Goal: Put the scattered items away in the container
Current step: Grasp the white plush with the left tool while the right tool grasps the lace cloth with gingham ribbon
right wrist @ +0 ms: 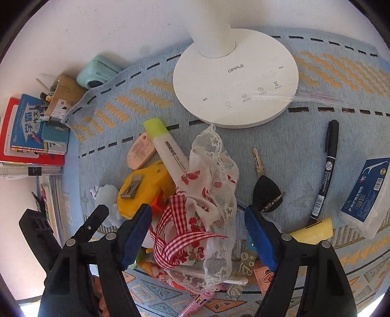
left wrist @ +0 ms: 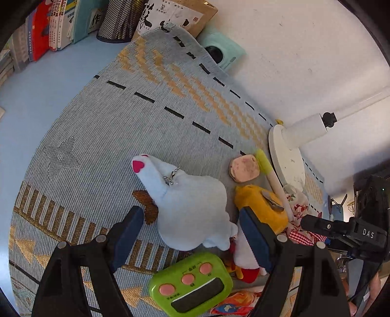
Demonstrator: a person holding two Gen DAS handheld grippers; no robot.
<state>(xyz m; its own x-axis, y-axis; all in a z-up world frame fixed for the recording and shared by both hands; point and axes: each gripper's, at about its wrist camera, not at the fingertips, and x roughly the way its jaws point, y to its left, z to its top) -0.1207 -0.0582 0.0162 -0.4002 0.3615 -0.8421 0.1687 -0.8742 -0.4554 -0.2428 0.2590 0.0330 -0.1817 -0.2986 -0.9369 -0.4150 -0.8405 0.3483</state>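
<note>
In the left wrist view my left gripper (left wrist: pixel 192 231) is open just over a pale blue plush toy (left wrist: pixel 190 204) with a pink heart and a small chain, lying on the woven mat (left wrist: pixel 97 126). A green timer (left wrist: pixel 192 285) lies below it, and a yellow tape measure (left wrist: pixel 260 204) to its right. In the right wrist view my right gripper (right wrist: pixel 198 231) is open around a floral lace pouch (right wrist: pixel 209 195) with a red gingham ribbon (right wrist: pixel 175 239). A highlighter (right wrist: pixel 168 151), the tape measure (right wrist: pixel 141 190) and a pink eraser (right wrist: pixel 141 151) lie left of the pouch.
A white lamp base (right wrist: pixel 236 80) stands behind the pile. A key with a black fob (right wrist: pixel 265 190), a black marker (right wrist: pixel 326 170), a floss box (right wrist: pixel 365 195) and a yellow piece (right wrist: pixel 314 231) lie to the right. A black mesh holder (left wrist: pixel 119 22), books (left wrist: pixel 48 26) and a mint camera (left wrist: pixel 224 51) stand by the wall.
</note>
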